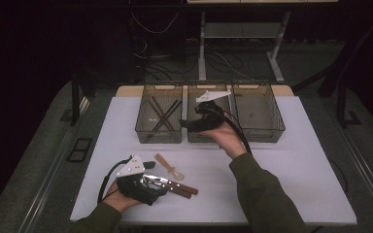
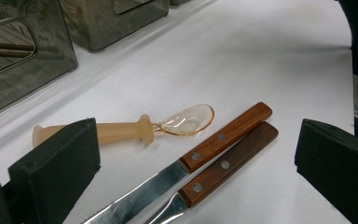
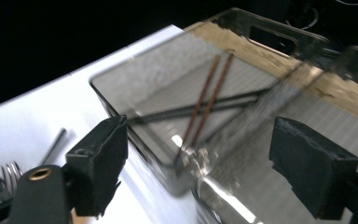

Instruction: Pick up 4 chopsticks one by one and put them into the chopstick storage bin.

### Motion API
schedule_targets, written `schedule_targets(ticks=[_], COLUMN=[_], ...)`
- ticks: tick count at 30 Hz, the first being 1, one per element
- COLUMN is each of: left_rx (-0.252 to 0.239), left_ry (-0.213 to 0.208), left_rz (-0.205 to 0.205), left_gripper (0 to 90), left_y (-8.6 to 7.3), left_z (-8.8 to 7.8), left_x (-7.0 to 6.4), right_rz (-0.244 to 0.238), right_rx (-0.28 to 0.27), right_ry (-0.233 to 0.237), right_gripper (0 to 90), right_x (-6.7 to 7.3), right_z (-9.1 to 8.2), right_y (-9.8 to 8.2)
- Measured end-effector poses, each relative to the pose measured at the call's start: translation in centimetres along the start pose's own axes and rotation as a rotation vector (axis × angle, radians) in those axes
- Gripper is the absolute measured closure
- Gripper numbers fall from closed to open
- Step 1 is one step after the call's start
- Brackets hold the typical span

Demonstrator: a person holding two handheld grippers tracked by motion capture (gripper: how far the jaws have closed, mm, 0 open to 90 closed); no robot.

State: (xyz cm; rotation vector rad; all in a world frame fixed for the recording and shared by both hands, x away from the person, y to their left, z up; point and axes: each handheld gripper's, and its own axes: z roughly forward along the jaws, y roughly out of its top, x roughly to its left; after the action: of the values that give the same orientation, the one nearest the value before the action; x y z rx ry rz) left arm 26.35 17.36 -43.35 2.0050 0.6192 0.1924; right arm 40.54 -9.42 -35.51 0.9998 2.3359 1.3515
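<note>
Hovering over the middle bin (image 1: 207, 127), the right gripper (image 1: 194, 122) is held spread and empty. The two knives (image 2: 214, 161) and spoon (image 2: 135, 128) lie on the table before the left gripper (image 1: 150, 188), also spread. A knife could be skidded if only one handle is pinched.

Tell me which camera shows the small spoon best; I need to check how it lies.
The left gripper view: the spoon lies flat on the white table, its clear bowl beside the two knives' wooden handles. The high view shows it small, ahead of the left gripper. In the right gripper view I cannot make it out.
</note>
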Motion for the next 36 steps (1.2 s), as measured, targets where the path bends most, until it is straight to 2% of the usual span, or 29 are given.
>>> schedule_targets(ticks=[2,4,7,10,18,22,30,36], left_rx=[0.006,0.000,0.010,0.013,0.024,0.024,0.026,0.026], left_ry=[-0.001,-0.004,-0.006,0.000,-0.007,-0.005,0.002,0.005], left_rz=[-0.001,0.000,0.013,0.012,0.010,0.005,0.004,0.002], left_gripper=[0.0,0.0,0.0,0.0,0.0,0.0,0.0,0.0], left_y=[0.0,0.0,0.1,0.1,0.1,0.1,0.1,0.0], left_z=[0.0,0.0,0.0,0.0,0.2,0.1,0.0,-0.1], left_x=[0.0,0.0,-0.1,-0.1,-0.3,-0.3,-0.3,-0.3], right_rz=[-0.006,0.005,-0.006,-0.035,-0.037,-0.024,-0.004,0.011], right_rx=[0.005,0.012,0.012,0.024,-0.010,-0.036,-0.026,-0.014], right_ry=[-0.027,-0.015,-0.005,-0.032,-0.053,-0.038,-0.041,-0.039], right_gripper=[15.4,15.4,15.4,15.4,15.4,15.4,15.4,15.4], right_x=[0.0,-0.1,-0.2,-0.2,-0.6,-1.0,-2.0,-2.4], right_z=[-0.5,-1.2,-2.2,-3.3,-6.8,-8.4,-10.8,-12.1], right_y=[-0.8,-1.6,-3.1,-4.6,-8.3,-9.8,-13.3,-15.5])
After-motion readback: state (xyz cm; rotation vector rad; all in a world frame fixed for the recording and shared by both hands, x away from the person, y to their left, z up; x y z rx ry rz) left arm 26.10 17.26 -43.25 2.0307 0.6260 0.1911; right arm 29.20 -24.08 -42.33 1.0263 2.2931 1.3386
